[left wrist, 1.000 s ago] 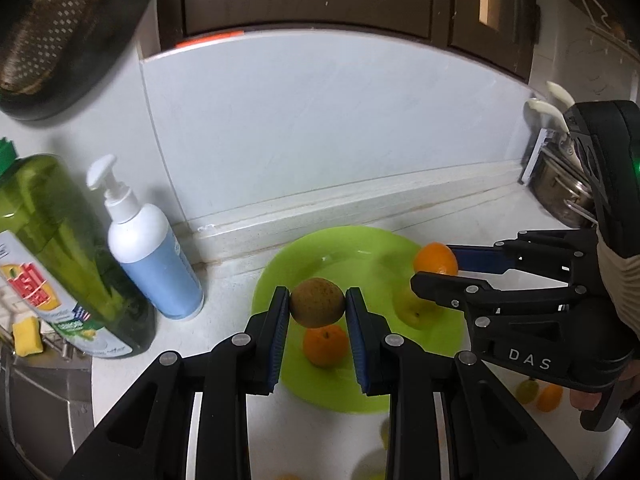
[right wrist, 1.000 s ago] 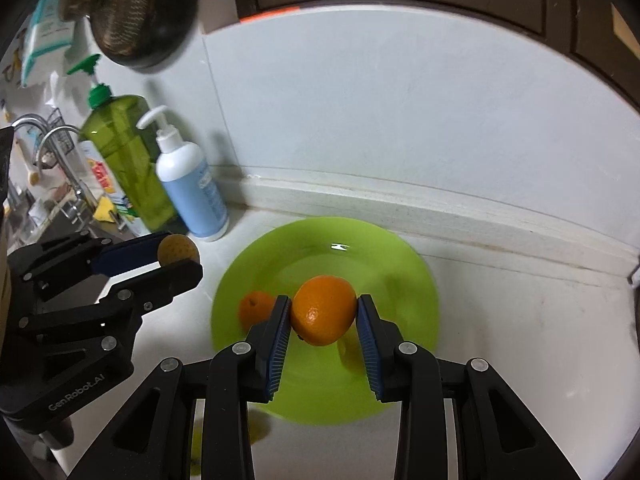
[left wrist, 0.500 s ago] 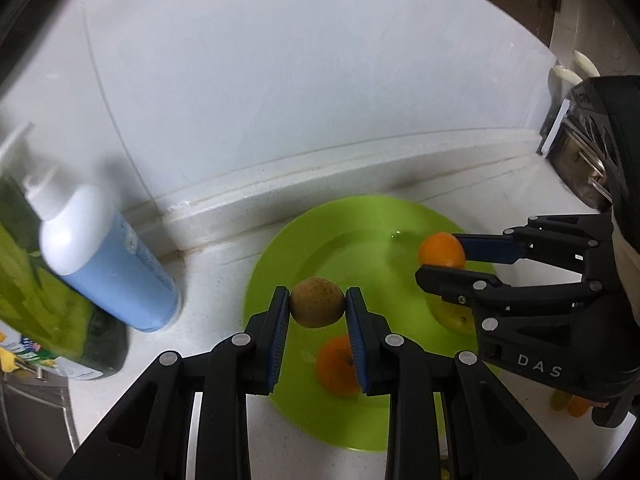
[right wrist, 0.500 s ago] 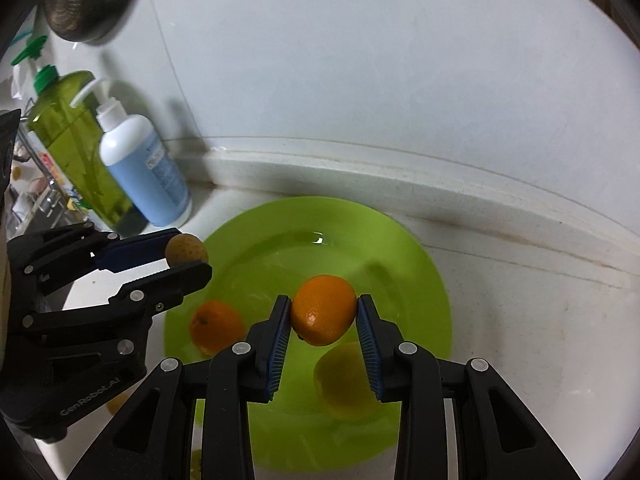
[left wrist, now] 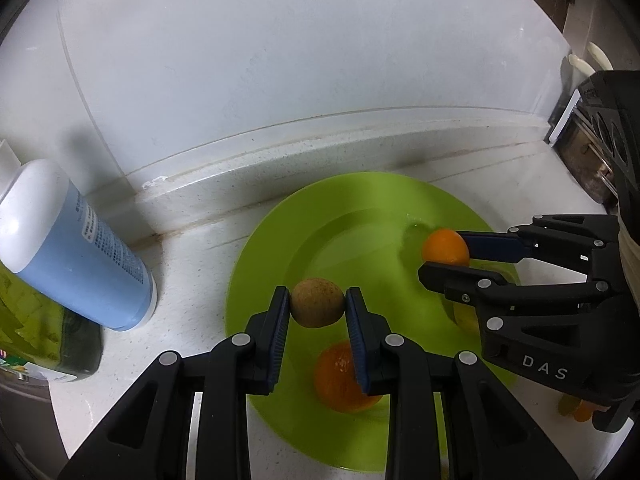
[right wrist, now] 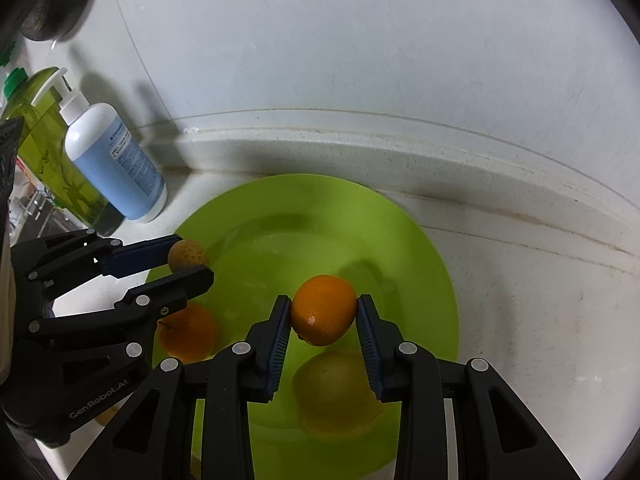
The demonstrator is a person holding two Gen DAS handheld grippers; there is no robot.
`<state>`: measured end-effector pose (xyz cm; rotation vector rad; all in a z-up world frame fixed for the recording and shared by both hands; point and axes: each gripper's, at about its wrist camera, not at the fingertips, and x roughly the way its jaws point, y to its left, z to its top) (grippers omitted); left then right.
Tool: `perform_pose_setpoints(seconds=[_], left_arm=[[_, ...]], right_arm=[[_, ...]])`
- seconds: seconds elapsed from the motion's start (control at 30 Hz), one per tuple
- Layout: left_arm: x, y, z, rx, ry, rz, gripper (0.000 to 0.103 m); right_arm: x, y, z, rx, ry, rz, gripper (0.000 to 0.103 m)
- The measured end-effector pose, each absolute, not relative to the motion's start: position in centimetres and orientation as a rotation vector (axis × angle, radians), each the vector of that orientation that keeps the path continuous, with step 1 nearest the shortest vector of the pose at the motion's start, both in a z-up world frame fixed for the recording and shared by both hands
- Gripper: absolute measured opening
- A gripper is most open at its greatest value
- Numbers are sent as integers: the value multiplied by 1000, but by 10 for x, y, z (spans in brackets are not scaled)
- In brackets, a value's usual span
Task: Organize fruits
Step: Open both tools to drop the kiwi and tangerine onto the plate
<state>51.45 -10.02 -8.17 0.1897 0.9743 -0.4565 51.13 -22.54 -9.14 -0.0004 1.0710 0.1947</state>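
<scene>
A green plate lies on the white counter by the wall. My left gripper is shut on a small brown round fruit, held just above the plate's left part. My right gripper is shut on an orange, held above the plate's right part. On the plate lie another orange and a yellow-green fruit, both partly hidden by fingers.
A blue pump bottle and a green detergent bottle stand left of the plate. A raised ledge runs along the wall. A metal pot sits far right. Small fruits lie on the counter at lower right.
Both grippers have moved forward and lower toward the plate, each still holding its fruit. The plate and bottles look larger and nearer.
</scene>
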Motion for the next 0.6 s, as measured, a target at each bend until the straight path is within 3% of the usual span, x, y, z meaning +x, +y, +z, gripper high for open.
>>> perform_pose_setpoints(seconds=[0.33, 0.43, 0.6], left_arm=[[521, -103, -91, 200, 995, -445, 29], [521, -102, -89, 191, 986, -446, 37], [517, -100, -84, 182, 969, -441, 37]], right_arm=[[517, -221, -99, 1, 1080, 192, 34], [517, -222, -99, 8, 1077, 192, 35], [512, -225, -93, 6, 1054, 187, 35]])
